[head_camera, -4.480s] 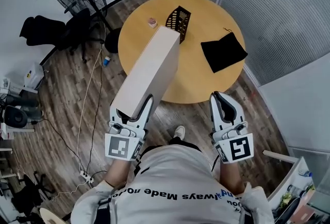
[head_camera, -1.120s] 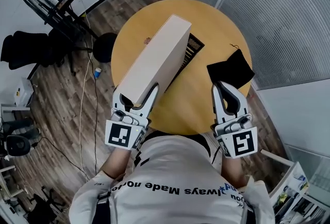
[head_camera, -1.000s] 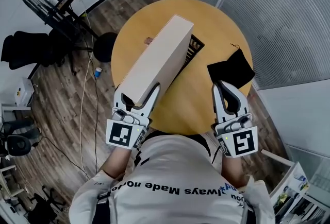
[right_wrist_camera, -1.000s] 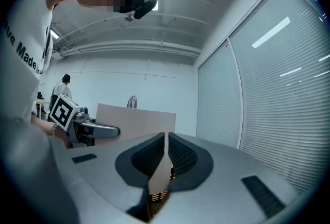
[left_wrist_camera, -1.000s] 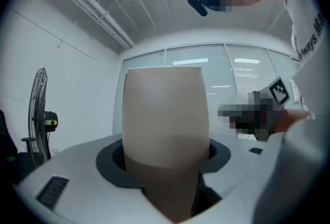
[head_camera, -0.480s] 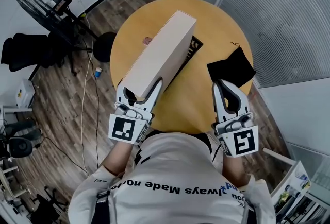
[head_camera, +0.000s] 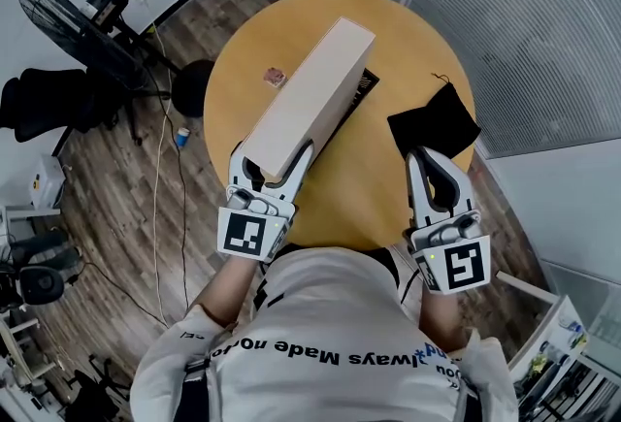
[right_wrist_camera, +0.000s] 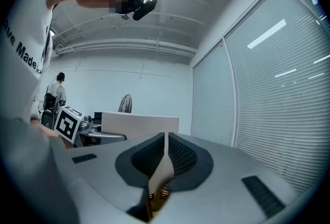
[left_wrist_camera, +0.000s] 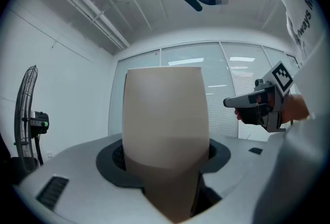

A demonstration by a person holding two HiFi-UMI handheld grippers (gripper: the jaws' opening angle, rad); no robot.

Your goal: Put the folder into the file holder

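Note:
A long beige box folder (head_camera: 309,100) is held up over the round wooden table (head_camera: 398,32), and my left gripper (head_camera: 277,166) is shut on its near end. In the left gripper view the folder (left_wrist_camera: 165,120) fills the gap between the jaws. Its far end covers most of the black mesh file holder (head_camera: 361,86), of which only a strip shows at the folder's right side. My right gripper (head_camera: 428,163) hovers at the table's near right edge, shut and empty. Its jaws (right_wrist_camera: 166,138) meet in the right gripper view, where the folder (right_wrist_camera: 139,121) shows at left.
A black cloth pouch (head_camera: 433,121) lies on the table just beyond the right gripper. A small reddish object (head_camera: 275,76) sits left of the folder. A standing fan (head_camera: 58,11) and black chairs (head_camera: 53,100) are on the wooden floor at left. Glass partitions stand at right.
The left gripper and folder have shifted right and forward, so the folder's far end covers more of the file holder. The right gripper has kept its place.

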